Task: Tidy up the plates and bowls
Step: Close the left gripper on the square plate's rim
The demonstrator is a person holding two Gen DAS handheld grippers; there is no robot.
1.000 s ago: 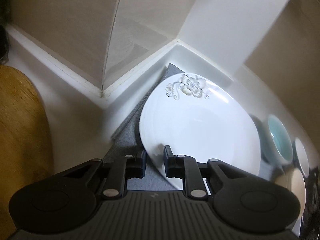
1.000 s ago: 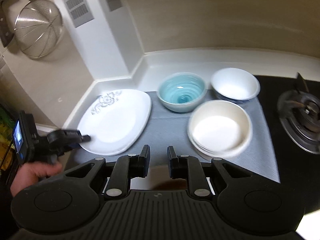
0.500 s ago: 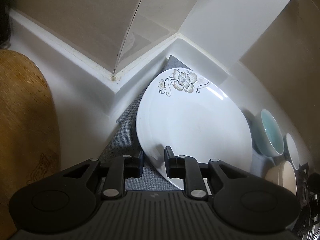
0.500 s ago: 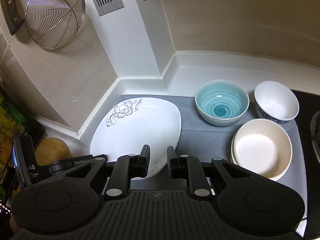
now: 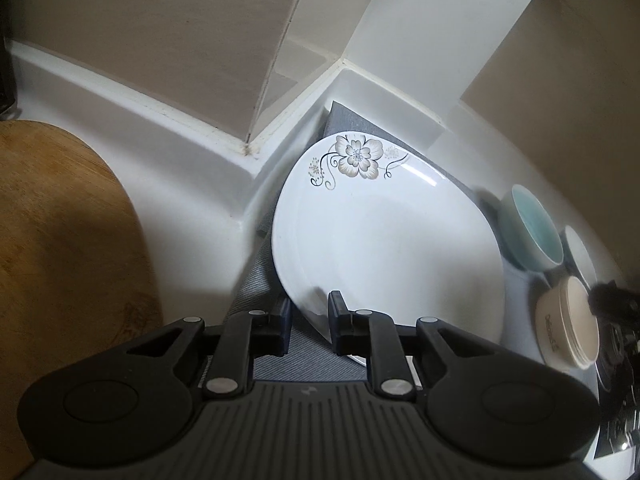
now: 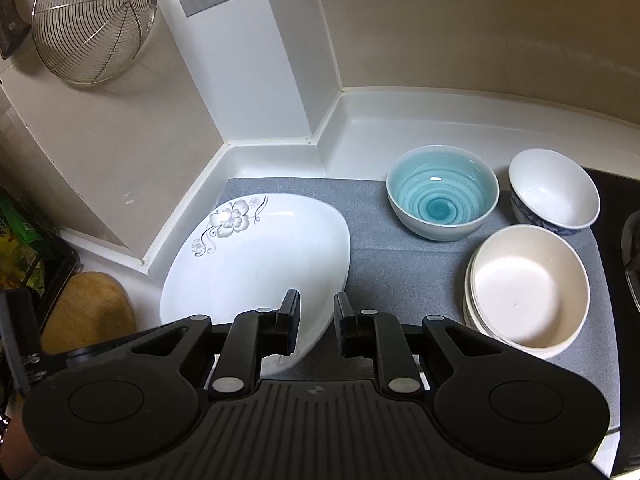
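Observation:
A white plate (image 5: 380, 248) with a flower print lies at the left end of a grey mat (image 6: 400, 264). My left gripper (image 5: 308, 312) is shut on its near rim, one finger over the plate and one under. The plate (image 6: 256, 264) looks tilted, its near edge raised. My right gripper (image 6: 316, 308) hovers above the plate's near right rim with a narrow gap between its fingers and nothing gripped. To the right stand a teal bowl (image 6: 442, 196), a white bowl (image 6: 554, 190) with a blue outside, and stacked cream bowls (image 6: 528, 284).
A wooden cutting board (image 5: 60, 240) lies on the counter left of the mat. A white wall corner and a raised ledge close in behind the plate. A wire strainer (image 6: 92, 20) hangs on the wall. A black hob (image 6: 616, 200) borders the mat's right end.
My right gripper has swung left, from in front of the bowls to over the plate's near right rim. My left gripper keeps its hold on the plate and has shifted a little with it.

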